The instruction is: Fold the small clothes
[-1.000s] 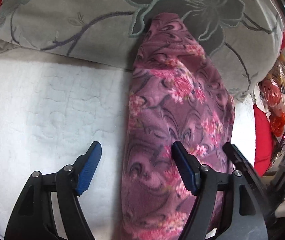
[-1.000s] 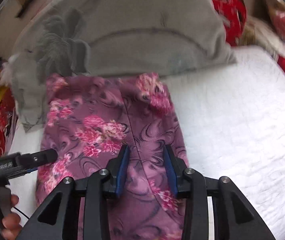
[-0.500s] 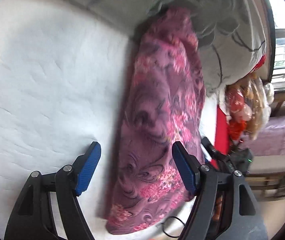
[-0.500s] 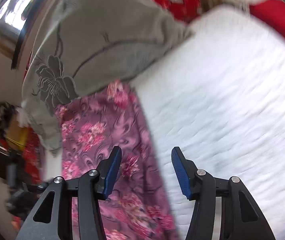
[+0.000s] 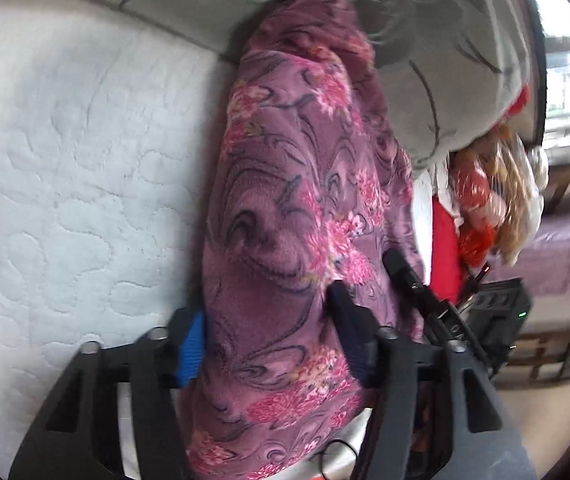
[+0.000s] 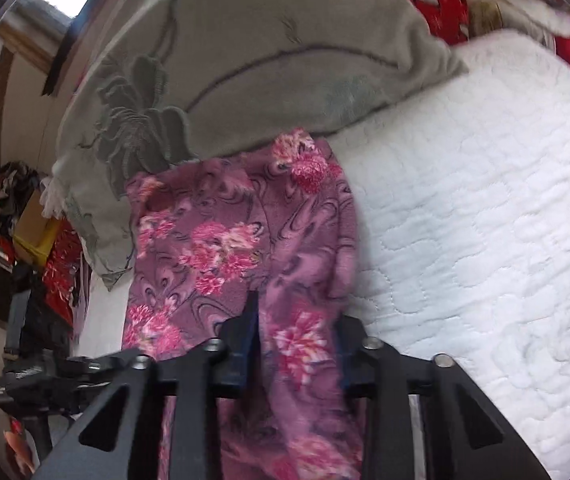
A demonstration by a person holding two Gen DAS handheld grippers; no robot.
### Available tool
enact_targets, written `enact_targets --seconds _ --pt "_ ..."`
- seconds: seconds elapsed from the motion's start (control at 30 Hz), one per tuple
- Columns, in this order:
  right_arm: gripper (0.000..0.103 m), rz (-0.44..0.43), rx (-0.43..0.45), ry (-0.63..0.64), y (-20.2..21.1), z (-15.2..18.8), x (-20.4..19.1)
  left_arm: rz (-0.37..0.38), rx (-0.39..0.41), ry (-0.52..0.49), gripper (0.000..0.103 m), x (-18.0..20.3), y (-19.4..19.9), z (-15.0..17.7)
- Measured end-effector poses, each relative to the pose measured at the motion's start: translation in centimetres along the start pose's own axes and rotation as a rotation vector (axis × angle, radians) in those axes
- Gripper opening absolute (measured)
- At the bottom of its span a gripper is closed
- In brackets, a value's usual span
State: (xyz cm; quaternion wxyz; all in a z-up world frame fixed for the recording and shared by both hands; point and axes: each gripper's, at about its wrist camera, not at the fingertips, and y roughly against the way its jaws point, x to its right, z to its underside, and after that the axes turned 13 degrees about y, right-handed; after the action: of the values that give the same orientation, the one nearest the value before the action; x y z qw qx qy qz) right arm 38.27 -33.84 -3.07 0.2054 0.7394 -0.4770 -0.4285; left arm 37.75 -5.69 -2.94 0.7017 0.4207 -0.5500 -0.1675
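Lying btwn both grippers' fingers: floral garment (image 5: 293, 208), left gripper (image 5: 271, 340) & right gripper (image 6: 297, 346) clamped on it.

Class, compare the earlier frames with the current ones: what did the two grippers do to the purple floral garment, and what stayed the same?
Both grippers came in around the purple floral garment. The left gripper, wide open and straddling one edge before, now has cloth bunched between its fingers. The right gripper, open half a second ago, now also has a fold between its fingers. The garment's far end stays against the grey pillow on the white quilt.
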Motion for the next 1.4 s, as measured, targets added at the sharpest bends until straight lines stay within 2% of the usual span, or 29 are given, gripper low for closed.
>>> enact_targets --seconds 0.1,0.23,0.5,0.67,0.9,1.03,1.1,1.17,1.2,1.27,1.33,1.37,1.4 --pt "0.027 0.043 0.024 0.049 1.3 0.0 -1.6 0.006 0.014 -0.031 0.036 0.6 1.1 0.8" --pt "0.027 0.076 0.06 0.073 3.5 0.5 -3.6 0.02 0.044 -0.058 0.036 0.5 3.7 1.9" --pt "0.027 0.018 0.112 0.105 7.6 2.6 -9.0 0.013 0.135 -0.102 0.036 -2.0 10.6 5.1" --pt "0.027 -0.026 0.084 0.123 6.8 4.4 -13.3 -0.013 0.181 -0.076 0.036 -5.5 13.8 6.4" --pt "0.027 -0.08 0.017 0.129 3.5 7.6 -17.6 -0.055 0.211 -0.005 0.036 -10.6 15.2 7.0" --pt "0.027 -0.076 -0.039 0.124 0.9 9.3 -18.2 -0.089 0.188 0.041 0.037 -13.2 13.6 6.7" --pt "0.028 -0.047 -0.083 0.12 -0.6 10.0 -17.7 -0.126 0.172 0.05 0.045 -14.3 12.6 6.6" --pt "0.032 -0.032 -0.136 0.102 -1.9 10.6 -16.7 -0.116 0.162 0.036 0.047 -14.9 12.4 6.7" --pt "0.035 -0.044 -0.136 0.087 -1.9 10.7 -16.1 -0.11 0.167 0.026 0.047 -14.8 12.8 6.8" --pt "0.036 -0.051 -0.123 0.065 -1.1 10.1 -15.3 -0.11 0.227 -0.026 0.045 -14.0 14.6 7.2" --pt "0.039 0.009 -0.074 0.056 0.4 8.6 -14.7 -0.1 0.305 -0.103 0.045 -12.2 16.4 7.2" --pt "0.039 0.009 -0.041 0.057 1.0 7.9 -14.7 -0.108 0.339 -0.142 0.048 -10.8 17.0 6.9" --pt "0.039 -0.011 -0.006 0.073 1.4 7.2 -15.1 -0.119 0.365 -0.17 0.055 -9.6 17.2 6.5"
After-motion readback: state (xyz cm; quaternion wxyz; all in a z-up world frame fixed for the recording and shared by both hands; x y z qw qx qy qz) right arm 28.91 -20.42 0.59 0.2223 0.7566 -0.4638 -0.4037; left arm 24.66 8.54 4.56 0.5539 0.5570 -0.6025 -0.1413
